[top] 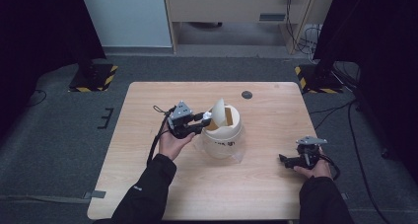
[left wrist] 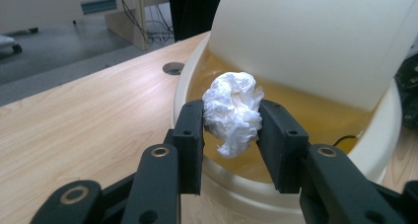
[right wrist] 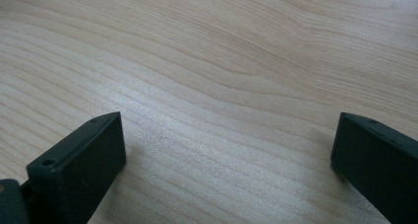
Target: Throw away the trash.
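Left gripper jaws clenched on crumpled tissue over open white bin, right gripper jaws released

We see a pale wooden table; a white swing-lid bin stands directly on its middle.

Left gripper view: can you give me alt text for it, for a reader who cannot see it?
The left gripper pinches a crumpled white tissue between its two black jaws, over the opening of a cream bin. The bin's swing lid is tilted up behind the tissue, on a light wooden table.
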Demonstrator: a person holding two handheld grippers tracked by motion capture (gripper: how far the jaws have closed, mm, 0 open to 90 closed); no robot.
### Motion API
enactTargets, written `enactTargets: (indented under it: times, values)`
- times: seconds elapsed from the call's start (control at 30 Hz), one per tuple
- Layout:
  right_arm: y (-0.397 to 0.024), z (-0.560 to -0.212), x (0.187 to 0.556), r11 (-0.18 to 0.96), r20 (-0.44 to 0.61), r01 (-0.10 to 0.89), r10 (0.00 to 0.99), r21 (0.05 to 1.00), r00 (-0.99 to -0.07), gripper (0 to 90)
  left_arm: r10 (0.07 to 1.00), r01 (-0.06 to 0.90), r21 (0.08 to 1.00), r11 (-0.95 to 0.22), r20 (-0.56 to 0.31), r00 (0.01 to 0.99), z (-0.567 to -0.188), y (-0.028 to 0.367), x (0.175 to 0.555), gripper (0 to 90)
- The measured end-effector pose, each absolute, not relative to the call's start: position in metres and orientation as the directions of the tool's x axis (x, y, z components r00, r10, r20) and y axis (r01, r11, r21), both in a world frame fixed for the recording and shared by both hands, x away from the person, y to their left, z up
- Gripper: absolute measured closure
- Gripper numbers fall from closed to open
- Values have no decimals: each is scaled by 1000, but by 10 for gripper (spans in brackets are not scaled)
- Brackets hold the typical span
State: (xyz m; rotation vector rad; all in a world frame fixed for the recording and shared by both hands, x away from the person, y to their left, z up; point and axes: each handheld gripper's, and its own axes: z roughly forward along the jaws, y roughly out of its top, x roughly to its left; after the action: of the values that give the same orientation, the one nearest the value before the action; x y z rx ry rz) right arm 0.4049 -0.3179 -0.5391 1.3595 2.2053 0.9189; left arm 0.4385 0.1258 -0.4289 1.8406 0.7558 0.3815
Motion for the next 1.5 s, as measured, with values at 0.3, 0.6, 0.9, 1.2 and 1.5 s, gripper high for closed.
enactTargets:
  times: [0.3,0.6,0.9,1.2,1.5]
  values:
    - [-318,-539,405,314,11,636,892,705,-453,6,648,307,924,-230,-90,757,-427,126,437,541]
    - [-318,-539,405,314,12,636,892,705,-453,6,651,283,935,-216,-78,755,-416,139,425,477]
    - [-318,-539,405,314,11,635,891,705,-453,6,672,294,933,-208,-82,736,-418,167,405,400]
    - [-317,-539,404,313,13,636,892,705,-453,6,717,372,893,-253,-85,692,-445,201,384,273]
    - [-317,-539,404,317,11,634,890,705,-456,6,780,488,801,-347,-43,625,-482,233,373,182]
